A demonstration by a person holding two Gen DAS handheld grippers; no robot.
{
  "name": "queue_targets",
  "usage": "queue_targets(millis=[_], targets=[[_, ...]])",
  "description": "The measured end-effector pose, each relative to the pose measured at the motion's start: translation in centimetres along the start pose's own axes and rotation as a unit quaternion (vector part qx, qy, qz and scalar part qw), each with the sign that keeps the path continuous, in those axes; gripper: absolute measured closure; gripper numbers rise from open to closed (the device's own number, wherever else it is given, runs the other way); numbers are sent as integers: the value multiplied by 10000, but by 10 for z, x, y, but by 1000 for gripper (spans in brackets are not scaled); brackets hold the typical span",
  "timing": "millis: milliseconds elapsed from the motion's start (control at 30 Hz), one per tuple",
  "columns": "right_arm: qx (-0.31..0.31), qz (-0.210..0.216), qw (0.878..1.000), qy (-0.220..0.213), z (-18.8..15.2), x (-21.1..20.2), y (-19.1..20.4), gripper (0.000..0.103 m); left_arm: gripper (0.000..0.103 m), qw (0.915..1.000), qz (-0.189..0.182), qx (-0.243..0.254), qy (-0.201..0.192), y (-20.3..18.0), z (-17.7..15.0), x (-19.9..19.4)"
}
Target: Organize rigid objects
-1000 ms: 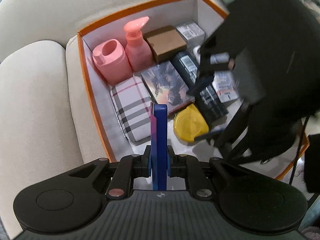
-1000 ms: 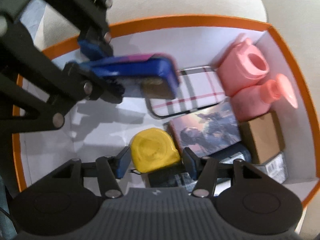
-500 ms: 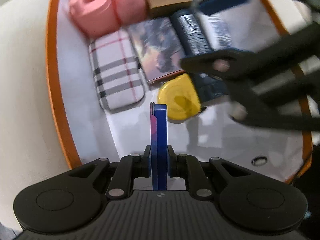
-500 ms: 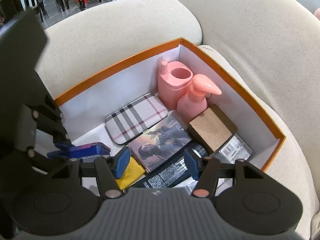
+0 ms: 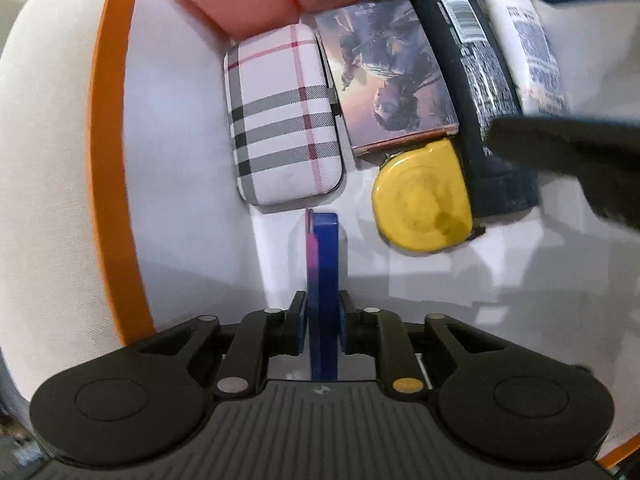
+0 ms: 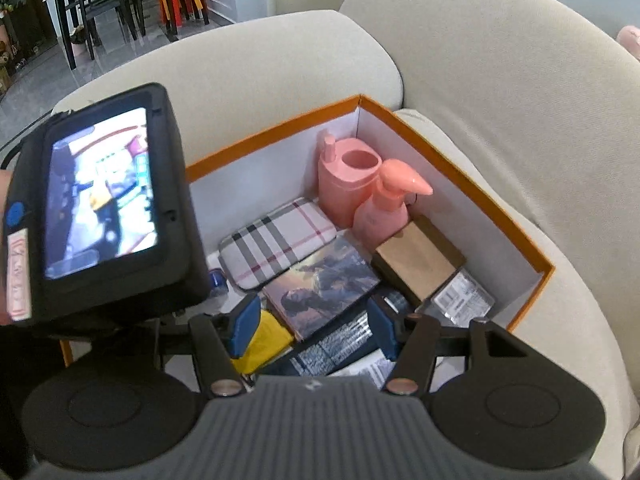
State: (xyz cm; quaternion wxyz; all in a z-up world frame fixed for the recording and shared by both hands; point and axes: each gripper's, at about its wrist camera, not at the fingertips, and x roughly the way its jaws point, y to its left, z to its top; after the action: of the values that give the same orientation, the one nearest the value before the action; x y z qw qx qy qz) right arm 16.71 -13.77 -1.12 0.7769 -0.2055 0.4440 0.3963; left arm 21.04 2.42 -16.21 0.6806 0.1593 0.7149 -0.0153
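Observation:
My left gripper [image 5: 322, 320] is shut on a thin blue card-like case [image 5: 322, 264], held on edge low over the white floor of the orange-rimmed box [image 5: 106, 184], just in front of a plaid case [image 5: 280, 120] and left of a yellow tape measure [image 5: 422, 204]. My right gripper [image 6: 314, 330] is open and empty, raised above the box's near side [image 6: 472, 216]. The box also holds a picture card [image 5: 392, 76], a dark tube [image 5: 476, 80], a white tube [image 5: 528, 52], pink containers [image 6: 352, 184] and a brown box [image 6: 416, 260].
The box sits on a cream sofa [image 6: 500, 92]. The left gripper's body with its screen [image 6: 100, 200] fills the left of the right wrist view. A dark blurred part of the right gripper [image 5: 572, 152] crosses the left wrist view at right. Chairs [image 6: 104, 8] stand far behind.
My left gripper has lowered with the blue case into the box, toward the plaid case. My right gripper has risen up and back out of the box, still open.

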Motion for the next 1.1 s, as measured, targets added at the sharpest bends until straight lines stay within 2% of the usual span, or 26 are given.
queue_targets(millis=[100,167,233,267,367,500,567,667,767,833,967,1033,1100], targets=[[-86,-86,9999,67,-4,0,2,42,61,9990,-369,-224,-110,7,-3,-2],[-117,-134,9998,88,-6,-3,3,42,55,9985,-435,-234,-255,9,-6,-10],[-76,-129,9998,102,-8,-5,1,42,55,9979,-502,-170,-371,9,-11,-19],[-49,-130,9998,104,-9,-6,-1,42,55,9976,-552,-125,-406,11,-11,-23],[15,-148,9998,89,-10,-8,-3,42,70,9969,-667,-55,-424,7,-14,-25],[33,-110,9999,25,-9,-11,-2,42,70,9975,-542,-109,-434,2,-14,-12],[0,-95,10000,-6,-9,-13,0,42,74,9977,-361,17,-568,-1,-13,-13],[-39,-78,10000,12,-10,-12,1,42,76,9984,-15,145,-548,-4,-12,-13],[-25,-89,9999,46,-11,-11,1,42,76,9979,-95,82,-633,0,-11,-15],[-38,-67,10000,58,-11,-11,0,42,76,9967,-296,-38,-752,8,-13,-24],[59,73,9998,202,-5,-22,-7,42,76,9903,-524,-55,-1284,19,-27,-61],[-34,71,9994,340,1,-35,-10,40,72,9839,-548,-2,-1699,24,-39,-88],[-154,8,9988,472,10,-55,-10,34,60,9731,-579,23,-2232,29,-55,-117]])
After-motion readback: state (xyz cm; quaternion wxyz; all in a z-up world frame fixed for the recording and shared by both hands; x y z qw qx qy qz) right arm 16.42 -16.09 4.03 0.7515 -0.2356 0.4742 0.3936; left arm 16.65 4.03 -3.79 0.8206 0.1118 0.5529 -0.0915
